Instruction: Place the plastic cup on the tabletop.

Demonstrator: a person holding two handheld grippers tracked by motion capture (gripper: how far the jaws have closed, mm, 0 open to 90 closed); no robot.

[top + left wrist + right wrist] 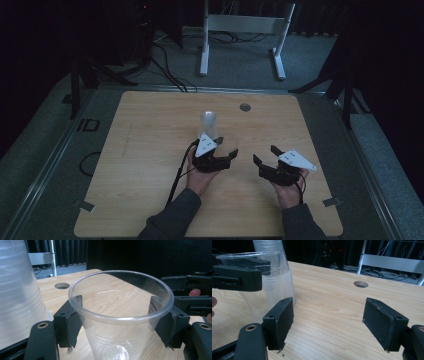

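Observation:
My left gripper (117, 306) is shut on a single clear plastic cup (120, 340), its pads pressing on both sides just under the rim. The cup stands upright with its mouth open. Its base is low over the wooden table (150, 150), and I cannot tell whether it touches. Right beside it stands an upside-down stack of clear cups (15, 290), which the high view shows just beyond my left gripper (226, 146) as the stack (209, 122). My right gripper (329, 308) is open over bare wood with nothing between its jaws, to the right of the left one (265, 154).
A round cable hole (244, 107) is cut into the table near its far edge. A white metal frame (240, 30) stands on the floor behind the table, with cables around it. The room around is dark.

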